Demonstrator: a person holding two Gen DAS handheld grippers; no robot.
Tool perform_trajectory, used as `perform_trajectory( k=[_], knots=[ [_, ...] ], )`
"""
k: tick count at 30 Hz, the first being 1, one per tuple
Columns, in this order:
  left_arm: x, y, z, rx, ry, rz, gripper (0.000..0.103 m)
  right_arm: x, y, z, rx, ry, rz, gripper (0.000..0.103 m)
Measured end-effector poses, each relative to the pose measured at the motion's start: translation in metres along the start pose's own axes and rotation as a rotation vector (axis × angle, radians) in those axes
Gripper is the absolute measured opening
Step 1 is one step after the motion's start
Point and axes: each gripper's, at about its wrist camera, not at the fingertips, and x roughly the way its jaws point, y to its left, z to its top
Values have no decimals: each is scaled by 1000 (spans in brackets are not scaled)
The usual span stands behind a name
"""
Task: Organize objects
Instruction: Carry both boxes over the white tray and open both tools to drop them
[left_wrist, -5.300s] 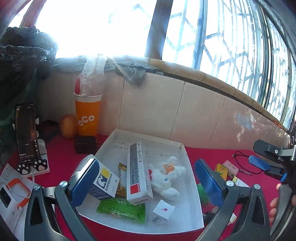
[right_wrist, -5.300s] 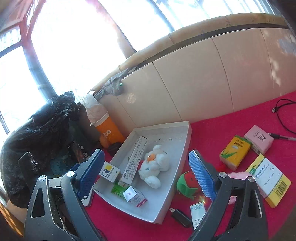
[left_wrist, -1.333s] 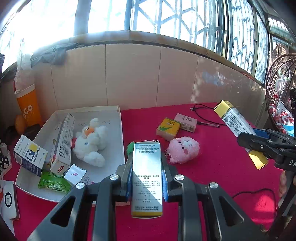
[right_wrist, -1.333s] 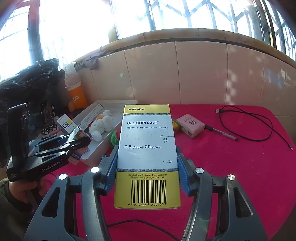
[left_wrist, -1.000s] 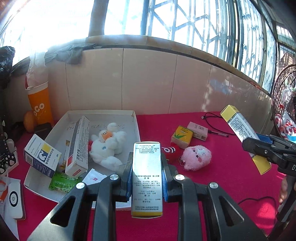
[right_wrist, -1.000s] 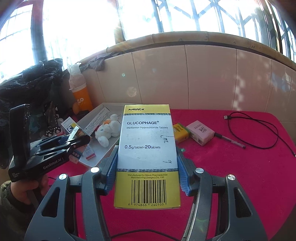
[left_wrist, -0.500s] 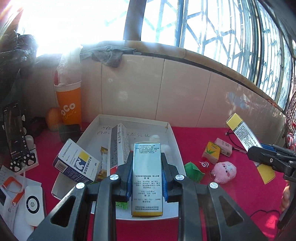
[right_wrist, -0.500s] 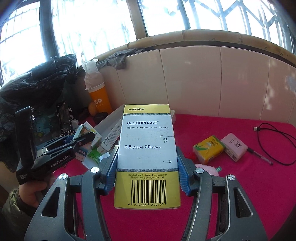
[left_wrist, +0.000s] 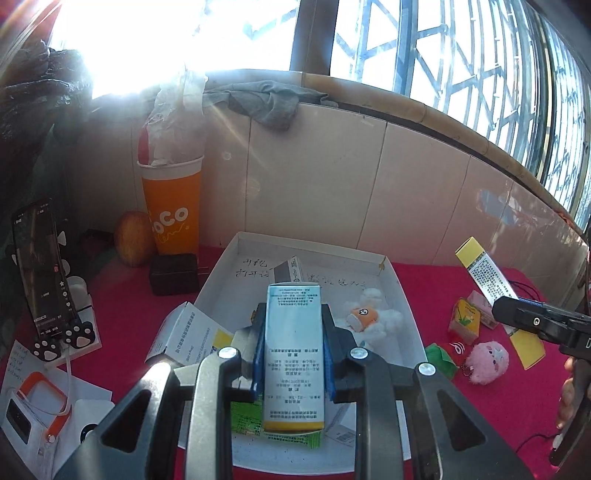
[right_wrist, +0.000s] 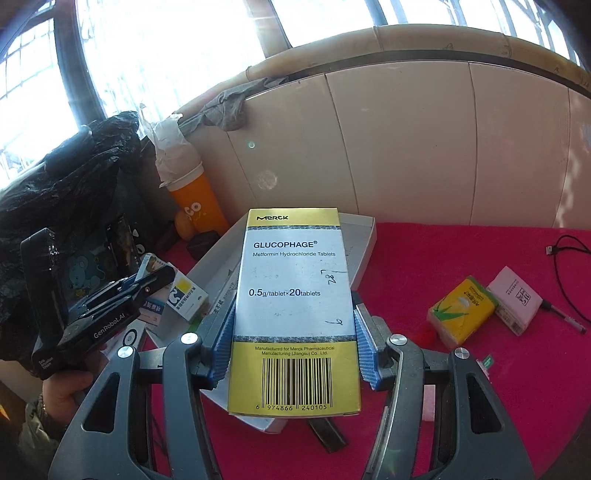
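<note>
Two grippers, each pinching a box.
Left gripper (left_wrist: 293, 354) clamps a pale box (left_wrist: 294, 354) over the tray (left_wrist: 400, 295), frame centre; right gripper (right_wrist: 293, 332) clamps the Glucophage box (right_wrist: 294, 310).

Pale blue carton (left_wrist: 294, 354) held lengthwise above the white tray (left_wrist: 400, 295). Yellow-and-white Glucophage box (right_wrist: 294, 314) held flat, label up, over the tray's right rim.

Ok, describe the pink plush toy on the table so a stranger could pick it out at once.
Start at the white tray on the red tablecloth and look just past its right-hand edge, in the left wrist view. A small cluster lies there; the pink plush toy is the round, fluffy one nearest the camera. It sits beside a green and red plush and in front of a yellow tissue pack, the cluster's only pink ball.
</note>
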Motion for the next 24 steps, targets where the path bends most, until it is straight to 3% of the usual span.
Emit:
perform_trajectory(
  k=[6,17,18,19,20,22,23,24],
  knots=[
    [37,8,14,-55,66,-17,24,44,-2,20,76,35,2,56],
    [54,6,12,-55,66,47,25,110,11,26,125,80,10,57],
    [52,5,12,-48,56,45,30,110,12,24,117,76,7,62],
    [50,4,12,-41,43,41,53,110,11,22,113,70,9,72],
    [46,4,12,-43,23,58,60,109,9,19,121,61,14,87],
    [38,8,13,-61,-17,86,90,102,-2,17,170,30,32,95],
    [33,10,13,-77,-30,74,95,98,-6,17,187,22,34,103],
    [28,10,13,-88,-41,69,103,91,-9,16,194,4,25,103]
  ],
)
